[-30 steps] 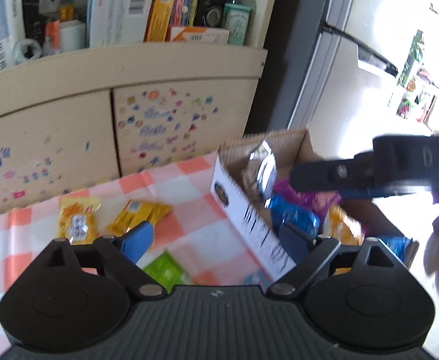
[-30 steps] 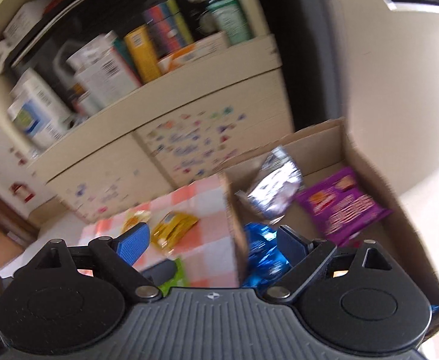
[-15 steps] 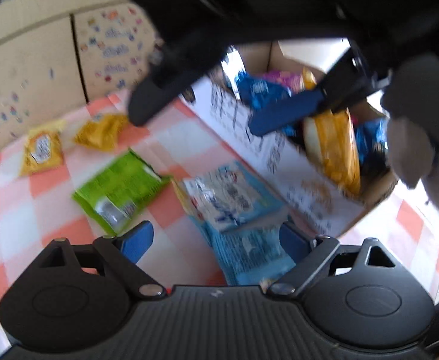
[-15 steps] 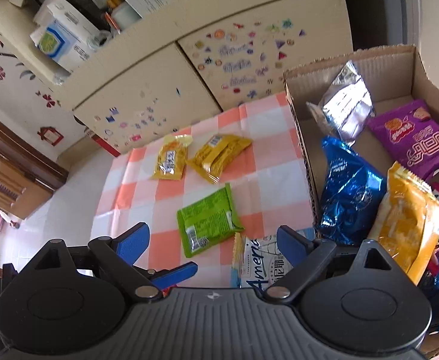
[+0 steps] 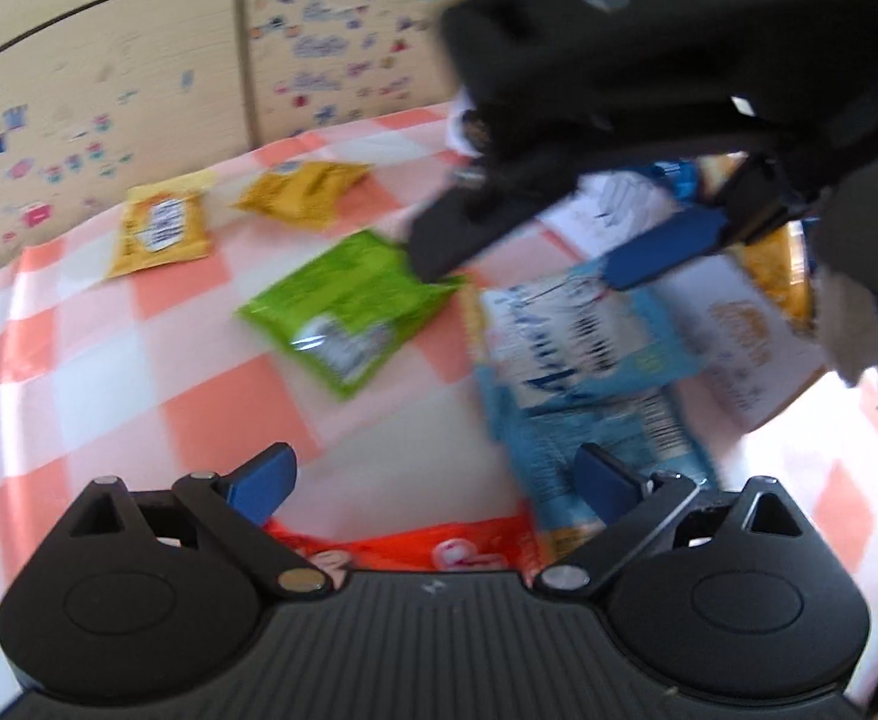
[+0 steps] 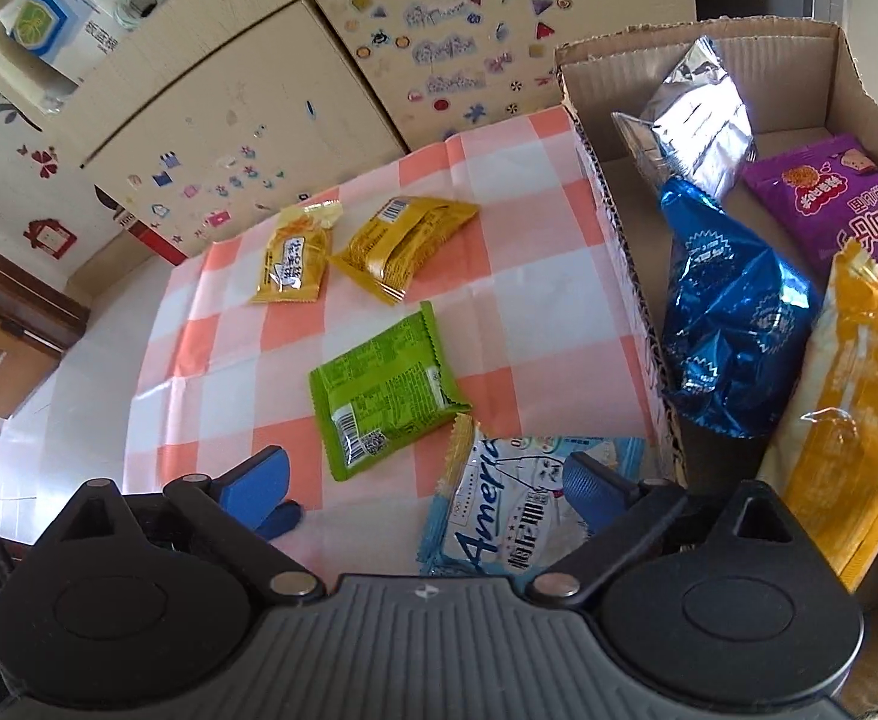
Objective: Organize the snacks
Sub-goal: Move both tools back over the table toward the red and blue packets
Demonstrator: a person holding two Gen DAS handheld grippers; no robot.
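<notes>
Flat green foil snack packet (image 6: 386,387) lies label-down on the checked cloth, beside a pale-blue packet (image 6: 517,504).

Bright daylight fills both views. The left wrist view is smeared by motion blur, so the print on the green packet (image 5: 348,312) is unreadable. The right wrist view is sharp. Glare whitens the floor (image 6: 66,420) and flashes off the silver bag (image 6: 694,120). Fisheye bending curves the cupboard (image 6: 246,90).

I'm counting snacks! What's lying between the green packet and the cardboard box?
Only bare checked tablecloth lies between the green packet and the cardboard box, as the right wrist view shows. The light-blue packet lies nearer the camera.
</notes>
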